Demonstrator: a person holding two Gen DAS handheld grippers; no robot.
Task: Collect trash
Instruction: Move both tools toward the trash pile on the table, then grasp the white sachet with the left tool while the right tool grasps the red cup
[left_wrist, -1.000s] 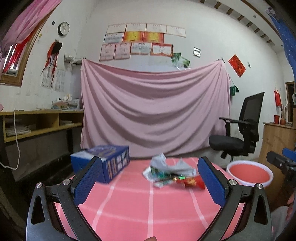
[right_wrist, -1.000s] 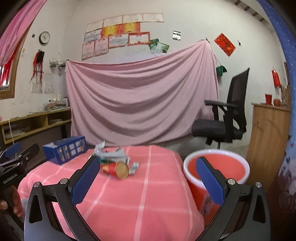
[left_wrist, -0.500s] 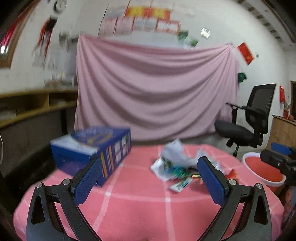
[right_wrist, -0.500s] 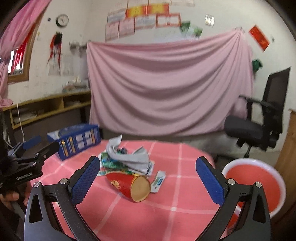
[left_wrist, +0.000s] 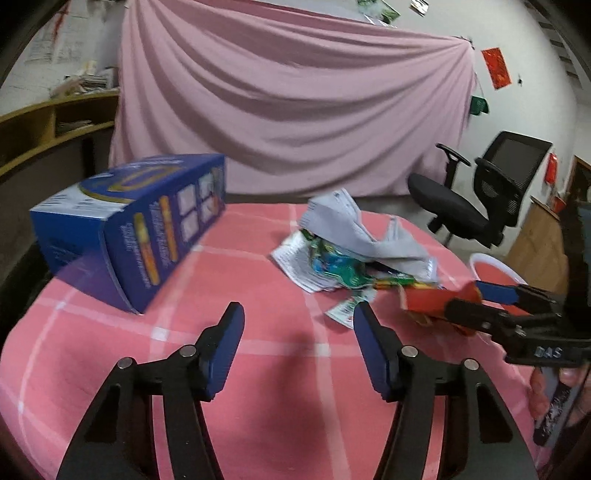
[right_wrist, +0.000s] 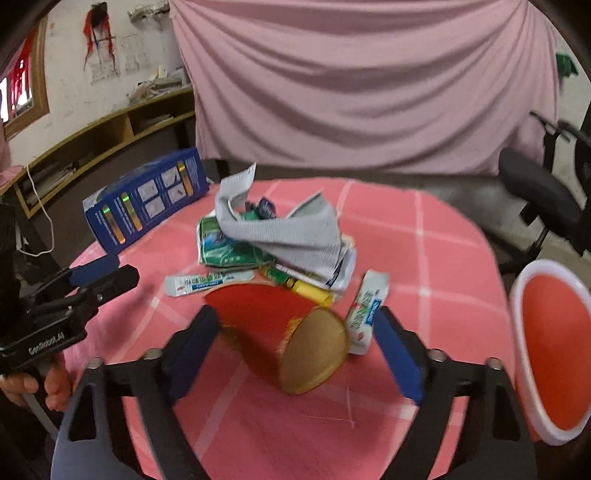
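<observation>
Right gripper (right_wrist: 295, 328) agape around red paper cup (right_wrist: 280, 332), gold round base.

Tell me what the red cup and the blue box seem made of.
Red cup: likely paper, matte red wall with a tan base showing, lying on its side between the right tongs. Blue box: likely printed cardboard, folded edges, slight sheen.

Left claw (left_wrist: 298, 317) is spread wide with nothing between the pads, hovering low over the pink bench (left_wrist: 258, 387). Right claw (right_wrist: 297, 328) is spread too, one pad on each side of the red paper cup (right_wrist: 280, 332) lying on that bench; can't tell if either pad actually touches it.
</observation>
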